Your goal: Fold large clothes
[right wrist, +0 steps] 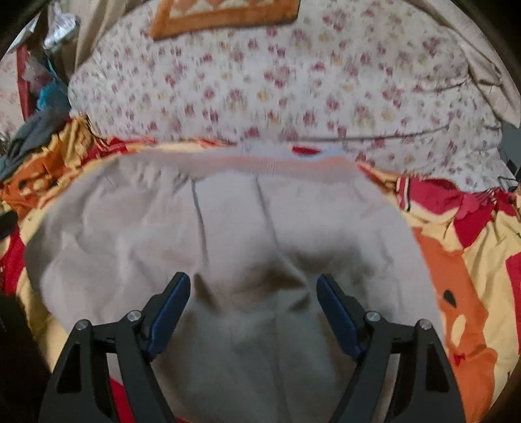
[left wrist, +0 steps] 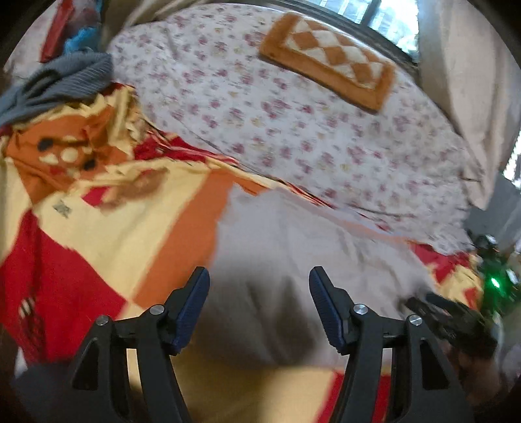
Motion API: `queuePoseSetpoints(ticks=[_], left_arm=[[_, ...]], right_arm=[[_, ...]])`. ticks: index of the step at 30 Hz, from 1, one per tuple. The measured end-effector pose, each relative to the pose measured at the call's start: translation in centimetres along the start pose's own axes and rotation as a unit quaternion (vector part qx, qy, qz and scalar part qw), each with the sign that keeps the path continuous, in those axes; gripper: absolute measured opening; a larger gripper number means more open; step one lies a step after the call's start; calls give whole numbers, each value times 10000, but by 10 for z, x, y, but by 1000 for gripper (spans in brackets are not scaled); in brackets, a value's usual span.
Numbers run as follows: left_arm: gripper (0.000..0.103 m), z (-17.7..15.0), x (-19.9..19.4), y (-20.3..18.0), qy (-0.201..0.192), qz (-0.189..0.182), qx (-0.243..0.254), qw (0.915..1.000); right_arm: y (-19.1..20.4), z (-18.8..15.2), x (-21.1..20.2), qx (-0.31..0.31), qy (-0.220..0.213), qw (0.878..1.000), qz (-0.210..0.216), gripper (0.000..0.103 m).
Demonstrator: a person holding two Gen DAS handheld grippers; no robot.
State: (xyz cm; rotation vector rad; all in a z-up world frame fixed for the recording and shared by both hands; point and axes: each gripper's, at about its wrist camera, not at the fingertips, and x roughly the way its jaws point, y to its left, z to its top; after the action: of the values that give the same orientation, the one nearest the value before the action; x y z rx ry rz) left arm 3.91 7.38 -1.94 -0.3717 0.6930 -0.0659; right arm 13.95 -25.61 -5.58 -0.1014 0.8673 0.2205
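Left gripper [left wrist: 259,286]: our blue-padded fingers [left wrist: 192,301] stand wide apart with nothing between them, poised above the near part of the pale garment [left wrist: 293,260]
Right gripper [right wrist: 253,293]: we see its jaws likewise spread, empty, hovering over a rumpled, shadowed rise in the same cloth; in the left wrist view it shows as a dark blurred shape [left wrist: 452,317] at the right edge, beside a green light [left wrist: 495,281]
Garment [right wrist: 228,221]: we find a large pale grey piece lying spread across the patterned bedspread, wrinkled, with two dark seam lines running toward us and a pinkish ribbed band [right wrist: 270,162] along its far edge; whether it is a sweater or another top, we cannot tell
Bedspread [left wrist: 97,227]: red, orange and cream blocks with a cartoon print, under the garment and showing on both sides of it
Floral quilt [left wrist: 293,130]: white with small pink flowers, bunched just beyond the garment's far edge
Cushion [left wrist: 329,61]: orange with a cream diamond check, resting on the quilt near the window [left wrist: 374,16]
Grey knit [left wrist: 65,81]: we note a crumpled ribbed piece at the far left, on the bedspread's edge, well apart from both grippers
Focus: both views are motion-blurred, so we cannot read finer fabric detail
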Motion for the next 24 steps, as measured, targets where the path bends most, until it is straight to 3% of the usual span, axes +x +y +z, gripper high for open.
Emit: queuePoseSetpoints(ticks=[2,6,9,12,13,15,18,21,24], left_arm=[[52,-11,-2,-6,25,-109,175,9998],[56,14,6,2,-5,142,78,9999],[58,40,39,13,518,-173,-59,9985],[58,49,85,30,1432,-631,-291,9873],[58,47,102,37,1779,-618,-417,9812],[58,42,119,48,2075,-644,-670,9738],[58,50,127,61,2000,-744,-1040,9714],[58,60,142,63,2039,-674,-895,9726],[65,63,151,52,2221,-851,-572,9696]], right_arm=[[-3,-4,3,8,134,9999,-32,83],[-2,-11,14,-73,418,9991,-90,83],[2,-12,19,-290,442,9984,-179,83],[2,-14,21,-291,464,9983,-191,83],[2,-13,22,-292,465,9983,-193,83],[2,-13,22,-309,463,9983,-195,83],[3,-13,23,-308,465,9982,-199,83],[3,-13,24,-329,462,9982,-207,83],[4,-13,23,-321,466,9982,-189,83]])
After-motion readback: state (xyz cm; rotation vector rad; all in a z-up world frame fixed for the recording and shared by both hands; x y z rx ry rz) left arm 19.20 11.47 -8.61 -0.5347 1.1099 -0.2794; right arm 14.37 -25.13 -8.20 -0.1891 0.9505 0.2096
